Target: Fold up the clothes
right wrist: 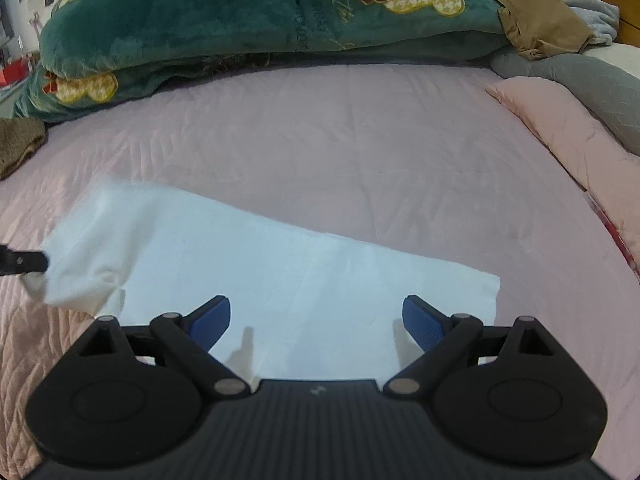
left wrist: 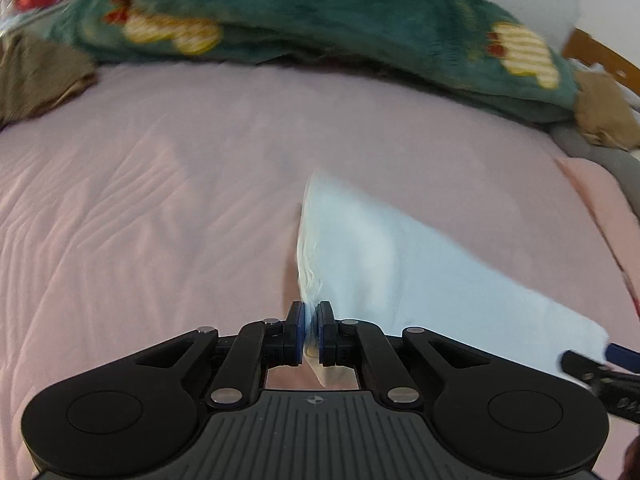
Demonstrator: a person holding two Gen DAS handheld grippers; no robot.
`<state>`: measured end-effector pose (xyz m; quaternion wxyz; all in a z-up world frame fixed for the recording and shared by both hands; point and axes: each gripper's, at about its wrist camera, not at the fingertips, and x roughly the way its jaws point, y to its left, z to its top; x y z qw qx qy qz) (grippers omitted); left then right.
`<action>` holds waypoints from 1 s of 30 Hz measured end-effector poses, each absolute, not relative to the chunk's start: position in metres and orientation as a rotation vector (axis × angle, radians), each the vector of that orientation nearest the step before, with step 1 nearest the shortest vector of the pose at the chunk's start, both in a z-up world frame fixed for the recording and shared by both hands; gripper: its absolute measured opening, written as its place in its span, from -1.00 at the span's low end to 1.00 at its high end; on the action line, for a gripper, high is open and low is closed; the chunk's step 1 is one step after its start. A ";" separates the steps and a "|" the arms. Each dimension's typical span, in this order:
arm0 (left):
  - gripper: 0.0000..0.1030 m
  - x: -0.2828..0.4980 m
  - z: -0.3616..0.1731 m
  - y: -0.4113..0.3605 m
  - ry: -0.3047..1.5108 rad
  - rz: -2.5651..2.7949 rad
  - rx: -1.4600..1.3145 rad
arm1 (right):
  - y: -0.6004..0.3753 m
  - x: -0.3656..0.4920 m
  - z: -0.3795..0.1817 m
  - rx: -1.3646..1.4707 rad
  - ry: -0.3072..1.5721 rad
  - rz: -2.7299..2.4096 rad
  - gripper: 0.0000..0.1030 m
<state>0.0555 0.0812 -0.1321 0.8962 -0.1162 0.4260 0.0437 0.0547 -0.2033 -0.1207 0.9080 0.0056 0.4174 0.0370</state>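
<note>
A white garment (right wrist: 280, 264) lies folded in a long band on the pink bedspread (right wrist: 360, 132). My left gripper (left wrist: 310, 334) is shut on the white garment's left end (left wrist: 360, 248) and holds it lifted off the bed; its tip shows at the left edge of the right wrist view (right wrist: 24, 262). My right gripper (right wrist: 316, 320) is open, its blue pads (right wrist: 424, 322) spread over the near edge of the garment, holding nothing. Its tip shows at the right edge of the left wrist view (left wrist: 600, 368).
A dark green plush blanket (right wrist: 248, 16) with yellow motifs is piled along the far side of the bed. Brown clothes (right wrist: 536, 20) lie at the far right and another brown piece (right wrist: 20, 140) at the left. A pink pillow (right wrist: 568, 136) and grey pillow (right wrist: 580, 72) lie right.
</note>
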 end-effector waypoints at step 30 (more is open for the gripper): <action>-0.22 0.076 -0.127 0.049 0.905 0.015 -0.094 | -0.301 0.050 -0.137 0.080 0.905 -0.017 0.82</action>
